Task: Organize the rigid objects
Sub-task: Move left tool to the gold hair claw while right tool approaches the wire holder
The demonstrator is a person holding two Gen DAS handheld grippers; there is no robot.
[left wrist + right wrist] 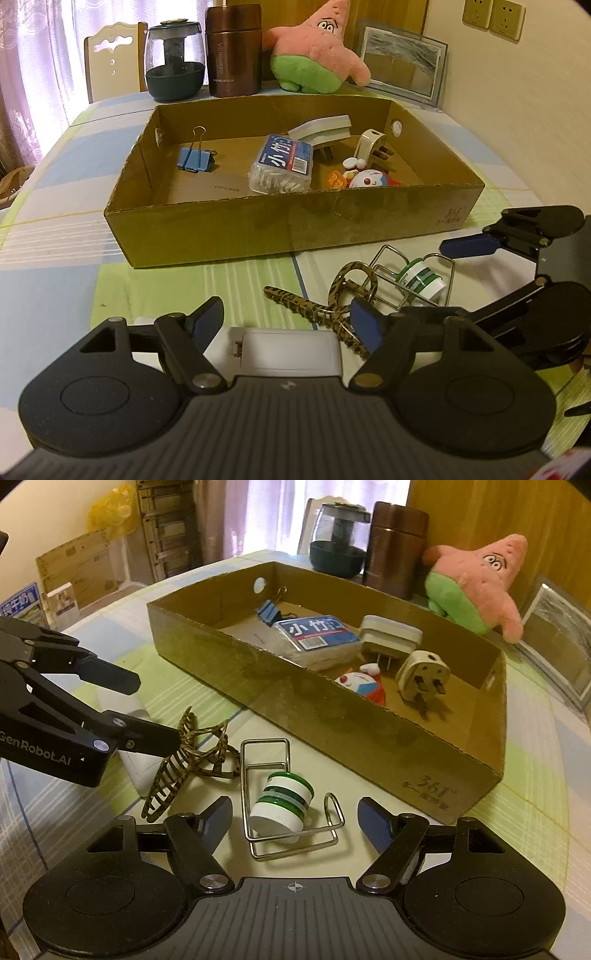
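Inside the shallow brown cardboard tray [295, 225]: a blue binder clip [195, 159], a clear toothpick box with blue label [282, 165], a grey-white plug adapter [325, 133], a cream travel plug [373, 147] and a small Doraemon toy [364, 180].

In front of the tray, on the checked-cloth surface [55, 280]: a white flat rectangular device [284, 349], a leopard-print hair claw clip [184, 764], a bent wire holder [288, 801] around a green-and-white capped bottle [282, 806].

Left claw [288, 328] wide open astride the white device, no pad visibly pressing. Right claw [293, 821] open around holder and bottle, untouched.

Behind: glass teapot [173, 61], brown flask [232, 51], pink star plush [317, 55], picture frame [402, 64], curtains.
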